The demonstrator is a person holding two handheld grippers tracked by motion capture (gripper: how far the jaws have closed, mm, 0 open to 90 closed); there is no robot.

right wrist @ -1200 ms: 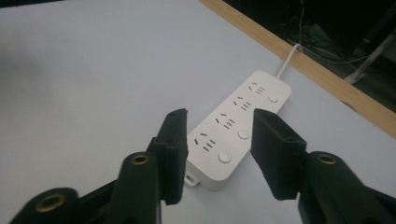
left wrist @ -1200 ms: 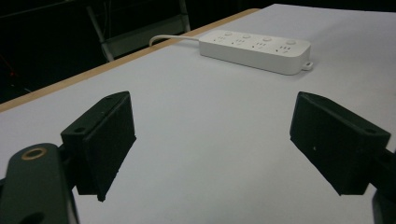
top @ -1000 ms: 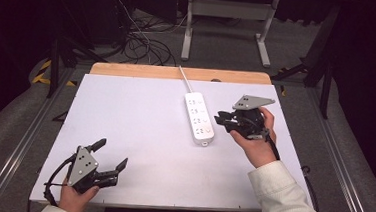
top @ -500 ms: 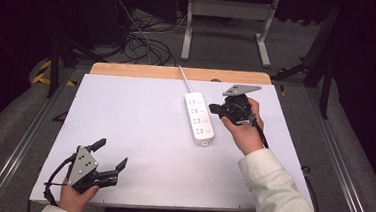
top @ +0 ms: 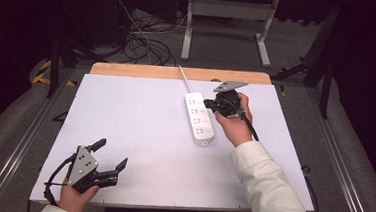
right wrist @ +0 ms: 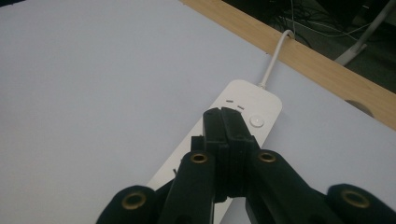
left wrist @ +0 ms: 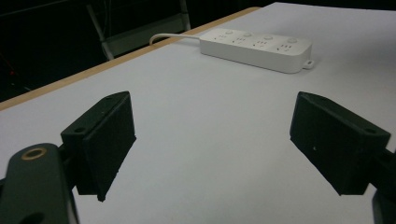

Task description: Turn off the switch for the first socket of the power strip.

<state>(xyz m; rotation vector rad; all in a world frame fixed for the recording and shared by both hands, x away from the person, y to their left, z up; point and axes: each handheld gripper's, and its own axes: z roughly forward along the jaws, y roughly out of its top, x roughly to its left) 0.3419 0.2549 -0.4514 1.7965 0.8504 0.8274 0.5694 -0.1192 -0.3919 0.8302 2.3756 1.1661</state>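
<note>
Down at the near left corner, my left gripper [top: 106, 163] rests wide open, well away. Farther right, the white plastic power strip [top: 198, 118] lies lengthwise away from me; my right gripper [right wrist: 225, 122], jaws pressed together, hovers over its far sockets.

The table [top: 139, 127] is seen from above and from the person's side in the high view, which faces forward and down, with the floor beyond also taken in. The left gripper view is taken low, near the table's near-left corner, looking across the surface toward the power strip [left wrist: 256, 48] well away. The right gripper view is held close above the same strip [right wrist: 243, 109], angled down toward its corded end. The strip [top: 199, 118] is shared by all three views.
</note>
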